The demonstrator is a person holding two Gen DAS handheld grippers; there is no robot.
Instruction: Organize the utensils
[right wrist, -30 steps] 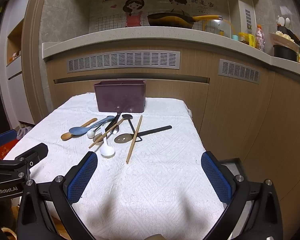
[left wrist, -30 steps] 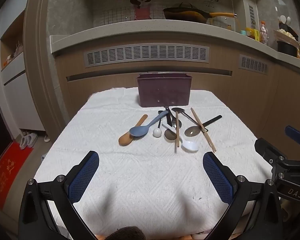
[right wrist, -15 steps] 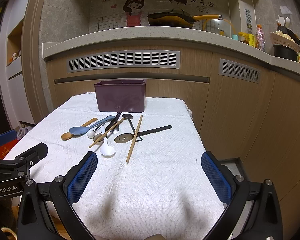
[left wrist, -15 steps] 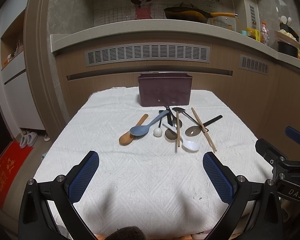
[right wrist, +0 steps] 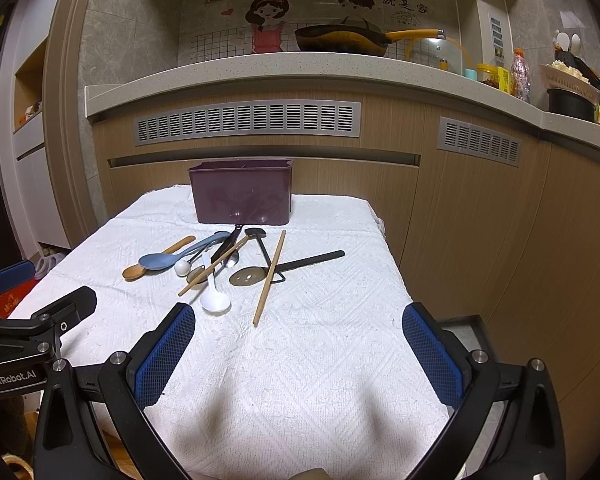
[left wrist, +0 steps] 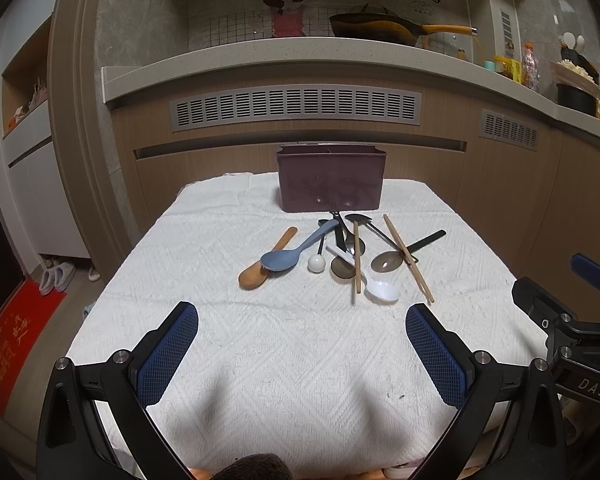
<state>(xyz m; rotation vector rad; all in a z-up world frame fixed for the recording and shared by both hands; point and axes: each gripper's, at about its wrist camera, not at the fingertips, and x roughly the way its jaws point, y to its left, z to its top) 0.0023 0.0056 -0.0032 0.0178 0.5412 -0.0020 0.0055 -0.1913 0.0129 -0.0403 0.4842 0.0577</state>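
Observation:
A dark purple utensil box (left wrist: 331, 179) (right wrist: 242, 192) stands at the far side of a white-cloth table (left wrist: 292, 352). In front of it lies a pile of utensils: a wooden spoon (left wrist: 260, 269), a blue spoon (left wrist: 288, 254) (right wrist: 168, 258), a white spoon (left wrist: 380, 289) (right wrist: 214, 300), two chopsticks (left wrist: 408, 258) (right wrist: 269, 278), a black-handled skimmer (right wrist: 256, 276) and dark metal spoons. My left gripper (left wrist: 300, 354) is open and empty above the near cloth. My right gripper (right wrist: 298, 354) is open and empty, nearer the table's right side.
A kitchen counter (right wrist: 300, 68) with a pan (right wrist: 340, 38) runs behind the table. The table's right edge (right wrist: 396, 272) drops to the floor beside wooden cabinets. A red mat and slippers (left wrist: 56, 276) lie on the floor at left.

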